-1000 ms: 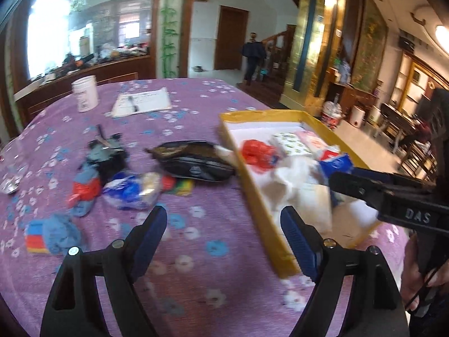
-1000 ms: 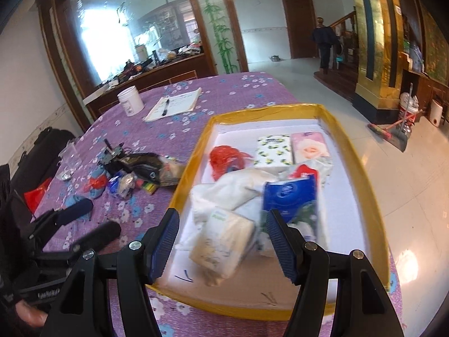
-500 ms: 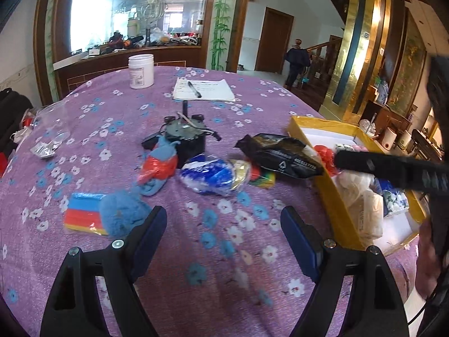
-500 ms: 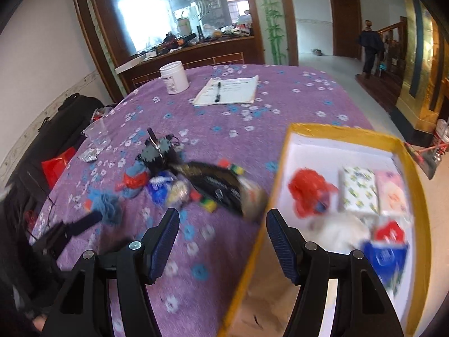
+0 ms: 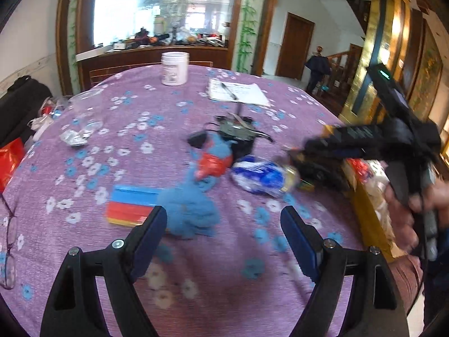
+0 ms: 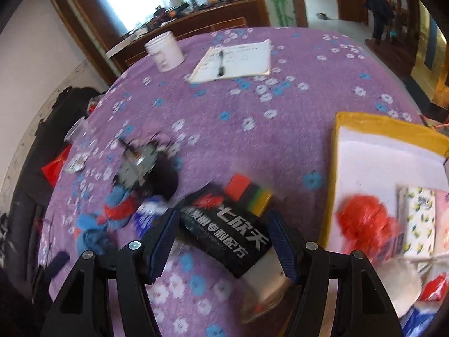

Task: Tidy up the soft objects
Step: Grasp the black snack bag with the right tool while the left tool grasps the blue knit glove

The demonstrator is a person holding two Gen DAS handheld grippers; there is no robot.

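My left gripper (image 5: 224, 224) stands open, low over the purple tablecloth, just right of a blue fuzzy cloth (image 5: 188, 213) that lies against a striped sponge block (image 5: 129, 205). Beyond it lie a red-and-blue cloth (image 5: 213, 160) and a blue-white packet (image 5: 261, 178). My right gripper (image 6: 221, 224) hovers over a black packet (image 6: 227, 230) with white lettering. Its jaws are opening, the packet lies between them, and the pads do not press on it. The yellow tray (image 6: 378, 123) at right holds a red bag (image 6: 362, 219) and tissue packs (image 6: 418, 219).
A white jar (image 5: 174, 68) and a notepad with a pen (image 5: 238, 92) stand at the table's far side. A black gadget with wires (image 5: 238, 132) sits behind the pile. Glasses (image 5: 8, 241) lie at the left edge. A person stands far off by the stairs.
Both grippers swung left, away from the yellow tray and onto the pile on the cloth. The right one now straddles the black packet; the left one has reached the blue cloth.
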